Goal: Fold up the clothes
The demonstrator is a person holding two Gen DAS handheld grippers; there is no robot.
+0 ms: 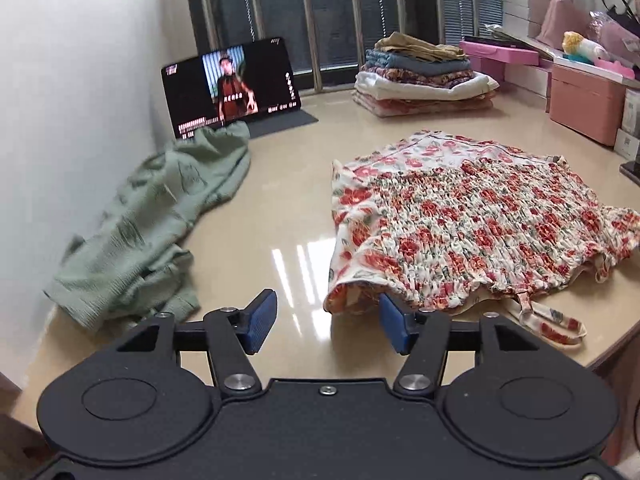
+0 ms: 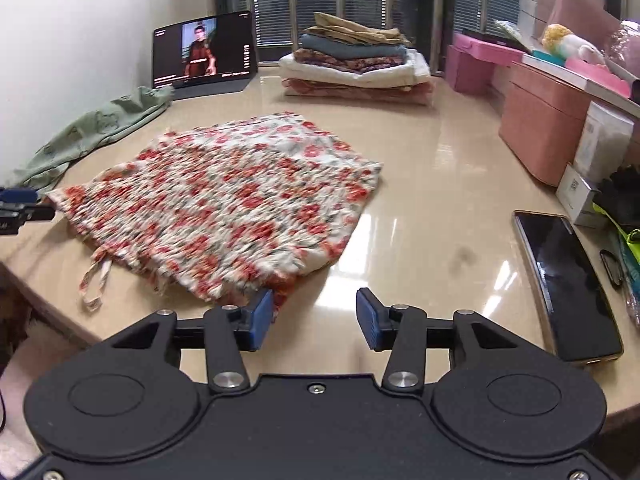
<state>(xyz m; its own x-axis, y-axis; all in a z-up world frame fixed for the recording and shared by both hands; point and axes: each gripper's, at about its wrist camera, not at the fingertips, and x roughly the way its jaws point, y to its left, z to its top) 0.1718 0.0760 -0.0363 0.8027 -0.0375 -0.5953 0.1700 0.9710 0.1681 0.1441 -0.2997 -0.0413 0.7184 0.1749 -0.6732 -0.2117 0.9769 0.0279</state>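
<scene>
The floral smocked top point(image 1: 472, 224) lay folded flat on the beige table point(image 1: 264, 208), near its front edge — one strap loop point(image 1: 548, 320) trailing toward the rim. The left gripper point(image 1: 326, 322) stood with fingers apart at the top's near-left corner, gripping nothing. The right gripper point(image 2: 314, 318) also stood parted at the near-right corner. A green garment point(image 1: 160, 216) lay crumpled far left; a stack of folded clothes point(image 2: 356, 64) sat far back.

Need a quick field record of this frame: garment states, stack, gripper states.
floral top: folded flat on table, one strap loop trailing at near edge
green garment: crumpled, unfolded, beside the wall
folded stack: at the back by the window
left gripper: open, nothing held
right gripper: open, nothing held
phone: flat, right of floral top
</scene>
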